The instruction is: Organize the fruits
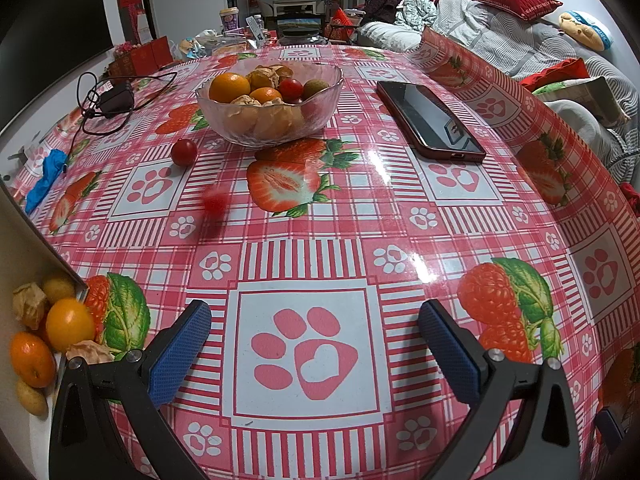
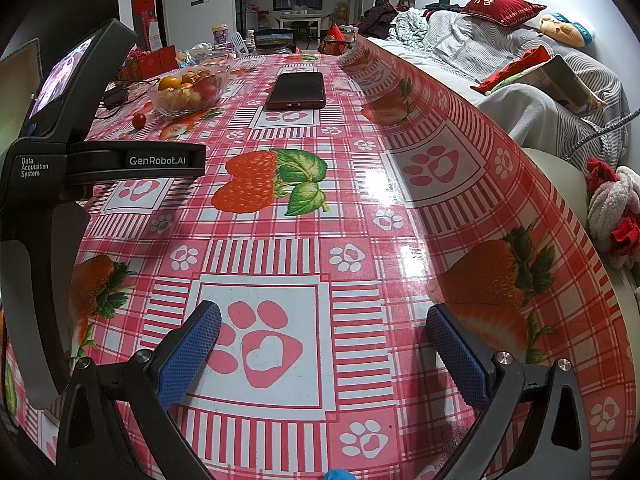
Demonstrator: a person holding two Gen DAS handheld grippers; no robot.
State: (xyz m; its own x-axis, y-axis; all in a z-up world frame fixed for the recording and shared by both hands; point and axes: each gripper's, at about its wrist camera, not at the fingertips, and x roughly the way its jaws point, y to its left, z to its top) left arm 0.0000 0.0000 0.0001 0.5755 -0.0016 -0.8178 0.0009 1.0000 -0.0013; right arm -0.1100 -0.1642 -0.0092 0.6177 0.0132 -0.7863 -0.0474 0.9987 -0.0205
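Observation:
A glass bowl (image 1: 224,120) of oranges, husked fruits, a cherry tomato and a green fruit stands at the far middle of the table; it also shows in the right wrist view (image 2: 176,109). A cherry tomato (image 1: 183,152) lies just before the bowl, also seen in the right wrist view (image 2: 139,120). A second, motion-blurred cherry tomato (image 1: 215,203) is on the cloth nearer me. A box (image 1: 24,256) at the left edge holds oranges (image 1: 69,323) and husked fruits. My left gripper (image 1: 314,354) is open and empty over the cloth. My right gripper (image 2: 323,358) is open and empty.
A phone (image 1: 430,118) lies right of the bowl. A black charger and cable (image 1: 114,100) and a blue item (image 1: 46,178) lie at the left. The tablecloth's right edge curls up (image 1: 532,120). The left gripper's body (image 2: 52,168) fills the right view's left side.

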